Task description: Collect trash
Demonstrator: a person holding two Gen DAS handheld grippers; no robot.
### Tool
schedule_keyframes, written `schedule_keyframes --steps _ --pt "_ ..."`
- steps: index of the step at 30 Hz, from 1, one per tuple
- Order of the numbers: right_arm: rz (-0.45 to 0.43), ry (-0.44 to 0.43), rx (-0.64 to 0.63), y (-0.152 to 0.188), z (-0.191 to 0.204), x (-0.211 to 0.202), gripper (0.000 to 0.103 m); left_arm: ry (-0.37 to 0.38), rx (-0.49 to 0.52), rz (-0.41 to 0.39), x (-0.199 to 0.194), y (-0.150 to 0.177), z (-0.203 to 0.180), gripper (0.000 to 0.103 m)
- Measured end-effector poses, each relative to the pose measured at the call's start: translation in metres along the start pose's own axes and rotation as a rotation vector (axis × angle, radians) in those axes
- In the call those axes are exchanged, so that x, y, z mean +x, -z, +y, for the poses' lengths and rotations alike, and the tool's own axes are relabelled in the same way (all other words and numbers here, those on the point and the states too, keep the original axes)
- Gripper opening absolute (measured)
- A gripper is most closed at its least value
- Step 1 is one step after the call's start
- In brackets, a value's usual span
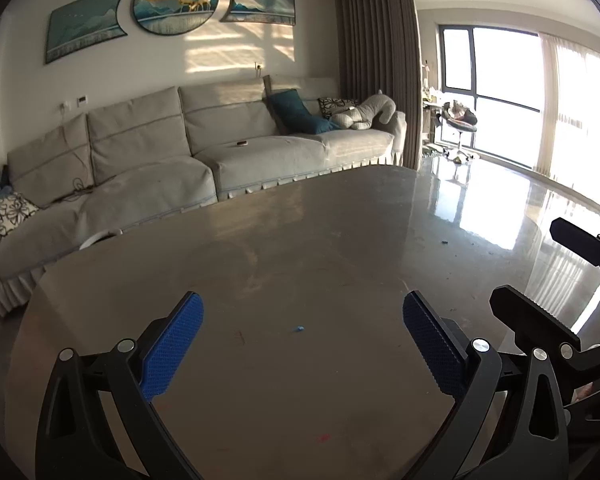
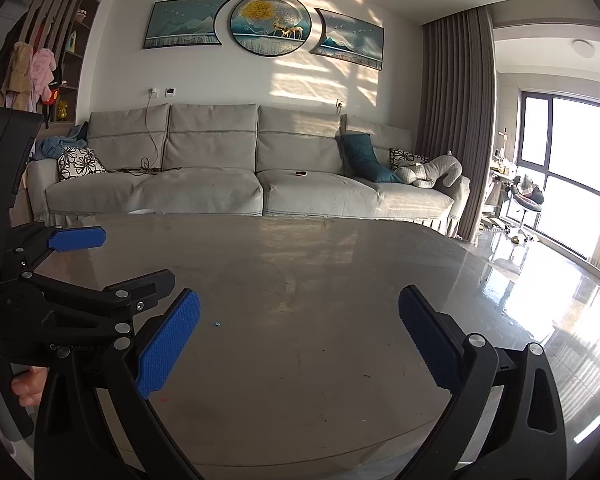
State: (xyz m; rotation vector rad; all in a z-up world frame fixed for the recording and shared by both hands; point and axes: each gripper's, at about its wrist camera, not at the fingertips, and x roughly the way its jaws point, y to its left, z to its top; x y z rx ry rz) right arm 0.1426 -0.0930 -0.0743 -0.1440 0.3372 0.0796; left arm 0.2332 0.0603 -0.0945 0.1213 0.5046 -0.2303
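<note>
The left gripper (image 1: 302, 340) hangs over the grey tabletop (image 1: 300, 240) with its jaws wide apart and empty; a tiny blue scrap (image 1: 299, 328) lies on the tabletop between its blue pads (image 1: 172, 350); the right gripper (image 2: 299, 336) is just beside it, jaws also apart, holding nothing; a grey sofa (image 2: 256, 176) stands behind the tabletop.

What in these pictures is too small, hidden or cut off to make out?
- Tiny blue speck on the table: too small in both views to identify.
- Small dark object on the sofa: too small.
- White round thing behind the table's far edge: mostly hidden.
- Floor under the table: hidden.
</note>
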Motion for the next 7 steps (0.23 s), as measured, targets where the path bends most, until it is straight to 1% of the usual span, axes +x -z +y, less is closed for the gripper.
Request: schedule_keyframes --steps 7 --pt "0.0 0.003 -0.008 0.001 0.0039 -0.0004 0.099 -0.011 -0.013 0.003 -0.0012 0.0 0.0049 0.098"
